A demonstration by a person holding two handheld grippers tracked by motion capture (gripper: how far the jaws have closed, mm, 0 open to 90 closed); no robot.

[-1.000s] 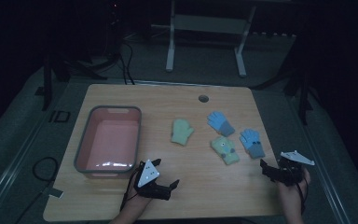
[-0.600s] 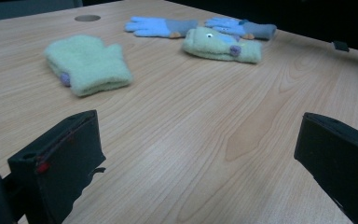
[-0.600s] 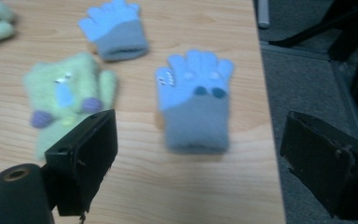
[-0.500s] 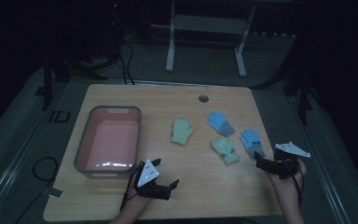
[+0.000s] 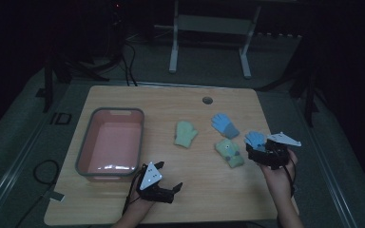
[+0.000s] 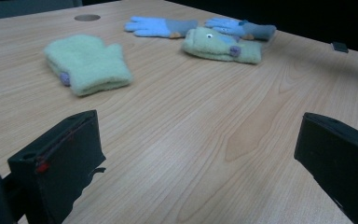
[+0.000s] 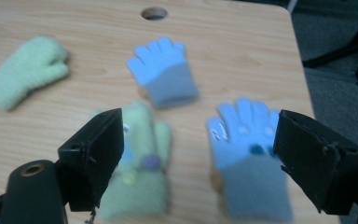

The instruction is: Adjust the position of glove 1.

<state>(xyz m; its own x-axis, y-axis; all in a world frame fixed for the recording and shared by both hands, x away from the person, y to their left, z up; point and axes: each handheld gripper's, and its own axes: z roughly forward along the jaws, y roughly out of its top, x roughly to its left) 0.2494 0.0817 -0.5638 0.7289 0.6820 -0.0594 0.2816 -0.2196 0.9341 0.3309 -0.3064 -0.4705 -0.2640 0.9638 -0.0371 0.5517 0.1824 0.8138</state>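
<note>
Jaws of right gripper [image 5: 255,151] spread, empty, over blue glove [image 7: 249,154]; green mitten [image 7: 140,168] beside.

I count four gloves on my table: two green mittens [image 5: 186,134] [image 5: 229,152] at centre frame, two blue gloves [image 5: 225,124] [image 5: 256,140] right of centre. One pink tub [image 5: 110,145] sits left.

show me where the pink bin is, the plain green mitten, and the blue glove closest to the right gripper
pink bin [image 5: 86,142], high view, on its left wall.
plain green mitten [image 5: 186,134], high view, on its palm.
blue glove [image 7: 247,140], right gripper view, on its palm below the fingers.
</note>
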